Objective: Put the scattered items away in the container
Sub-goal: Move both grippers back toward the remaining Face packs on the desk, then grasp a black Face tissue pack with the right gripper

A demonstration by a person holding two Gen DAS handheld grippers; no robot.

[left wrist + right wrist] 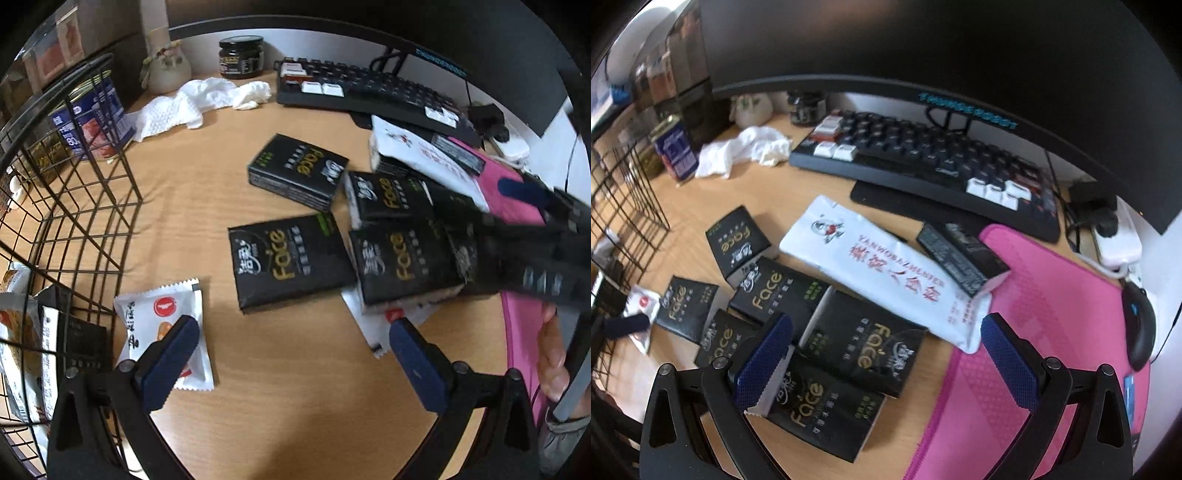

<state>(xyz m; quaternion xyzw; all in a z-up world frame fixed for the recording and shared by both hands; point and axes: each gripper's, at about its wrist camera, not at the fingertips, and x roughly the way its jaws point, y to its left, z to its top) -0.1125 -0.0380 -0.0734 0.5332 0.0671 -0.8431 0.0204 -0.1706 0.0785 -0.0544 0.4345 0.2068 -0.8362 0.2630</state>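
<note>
Several black "Face" tissue packs (pixel 288 260) lie scattered on the wooden desk; they also show in the right wrist view (pixel 864 350). A white snack packet (pixel 162 325) lies beside the black wire basket (pixel 85 206), which holds some packets. My left gripper (pixel 291 358) is open and empty above the desk, its left finger over the snack packet. My right gripper (pixel 886 362) is open and empty, hovering over the tissue packs; it also shows in the left wrist view (pixel 524 236). A long white pouch (pixel 882 269) and a black box (pixel 960 258) lie behind the packs.
A pink mat (pixel 1052 332) covers the desk's right side, with a black mouse (pixel 1141 328). A keyboard (pixel 923 155) and monitor (pixel 886 44) stand at the back. A blue tin (pixel 92 114), crumpled white tissue (pixel 195 103), a dark jar (pixel 240 55) and a small vase (pixel 166 66) sit at the back left.
</note>
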